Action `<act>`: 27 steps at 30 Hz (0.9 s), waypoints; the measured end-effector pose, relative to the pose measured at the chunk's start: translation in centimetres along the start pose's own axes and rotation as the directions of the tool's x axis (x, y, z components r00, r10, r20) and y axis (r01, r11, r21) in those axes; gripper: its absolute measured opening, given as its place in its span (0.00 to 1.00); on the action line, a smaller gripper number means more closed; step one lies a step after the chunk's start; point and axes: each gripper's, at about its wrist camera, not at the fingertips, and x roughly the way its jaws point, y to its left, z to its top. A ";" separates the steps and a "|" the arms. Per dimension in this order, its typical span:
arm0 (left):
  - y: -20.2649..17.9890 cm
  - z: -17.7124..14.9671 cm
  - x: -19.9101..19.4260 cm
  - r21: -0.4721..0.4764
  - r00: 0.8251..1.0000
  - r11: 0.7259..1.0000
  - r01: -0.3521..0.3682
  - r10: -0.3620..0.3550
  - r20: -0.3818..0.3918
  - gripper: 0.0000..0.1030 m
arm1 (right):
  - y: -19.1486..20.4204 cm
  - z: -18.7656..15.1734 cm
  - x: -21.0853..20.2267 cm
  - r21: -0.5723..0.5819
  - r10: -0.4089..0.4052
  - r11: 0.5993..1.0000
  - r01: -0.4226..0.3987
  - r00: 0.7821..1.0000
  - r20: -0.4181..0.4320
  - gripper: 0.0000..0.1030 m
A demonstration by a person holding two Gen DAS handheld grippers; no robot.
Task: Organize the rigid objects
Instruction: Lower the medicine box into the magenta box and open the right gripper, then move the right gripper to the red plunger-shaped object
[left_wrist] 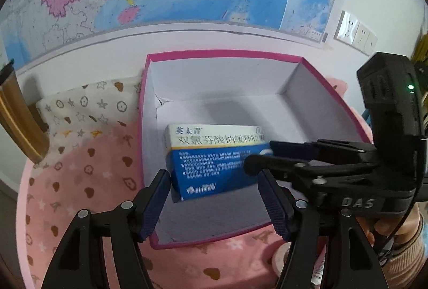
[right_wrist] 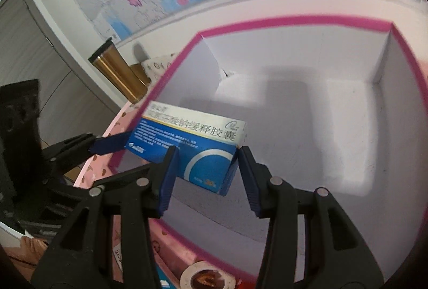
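Note:
A blue and white medicine box (left_wrist: 211, 160) hangs tilted inside the pink-rimmed cardboard box (left_wrist: 222, 54). My right gripper (right_wrist: 207, 176) is shut on the medicine box (right_wrist: 192, 147) at its near end and shows in the left wrist view (left_wrist: 259, 158) reaching in from the right. My left gripper (left_wrist: 214, 198) is open, its fingers either side of the medicine box's near corner, over the cardboard box's front wall. In the right wrist view the left gripper's blue pad (right_wrist: 109, 144) meets the medicine box's left end.
A pink patterned cloth (left_wrist: 88, 182) covers the round table. A gold cylinder (left_wrist: 16, 112) stands at the left against the wall. A tape roll (right_wrist: 206, 275) lies in front of the cardboard box (right_wrist: 294, 18). A map hangs on the wall behind.

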 end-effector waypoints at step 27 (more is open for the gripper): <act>-7.4 -7.8 -6.4 0.056 0.955 0.964 0.261 -0.249 -0.159 0.73 | -1.7 -11.4 -13.7 -0.002 -0.095 0.995 0.096 0.988 0.124 0.59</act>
